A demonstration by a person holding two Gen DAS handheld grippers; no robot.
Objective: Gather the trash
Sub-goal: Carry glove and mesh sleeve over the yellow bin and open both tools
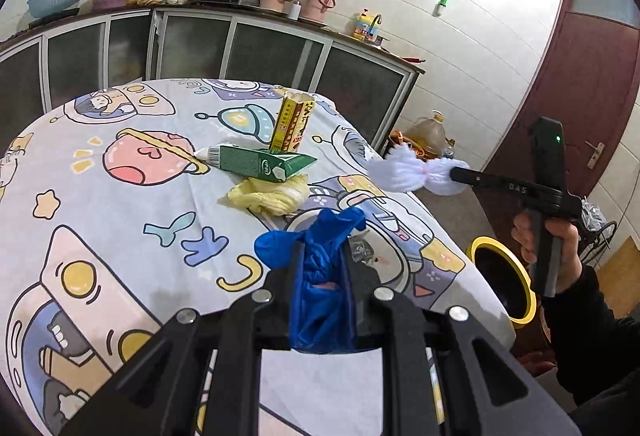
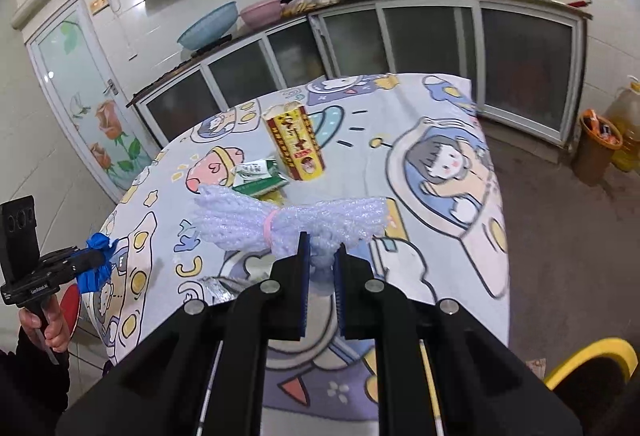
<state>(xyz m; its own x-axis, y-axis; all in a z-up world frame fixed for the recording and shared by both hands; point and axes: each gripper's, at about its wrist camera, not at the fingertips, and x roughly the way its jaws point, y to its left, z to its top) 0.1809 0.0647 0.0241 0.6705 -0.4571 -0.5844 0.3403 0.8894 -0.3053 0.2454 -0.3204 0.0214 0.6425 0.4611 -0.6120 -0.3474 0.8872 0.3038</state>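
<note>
My left gripper (image 1: 322,256) is shut on a crumpled blue glove (image 1: 320,276) and holds it above the table's near right part; it also shows in the right wrist view (image 2: 96,262). My right gripper (image 2: 320,250) is shut on a white foam net tied with a pink band (image 2: 288,222), held past the table's right edge in the left wrist view (image 1: 416,171). On the cartoon tablecloth (image 1: 120,163) lie a green carton (image 1: 260,161), a yellow-red box standing upright (image 1: 292,121) and a pale yellow crumpled wrapper (image 1: 272,193). A small foil scrap (image 1: 362,250) lies beside the glove.
A black bin with a yellow rim (image 1: 504,280) stands on the floor right of the table, also low right in the right wrist view (image 2: 592,368). Kitchen cabinets (image 1: 240,47) run behind. A brown door (image 1: 580,83) and an oil jug (image 1: 428,131) are at the right.
</note>
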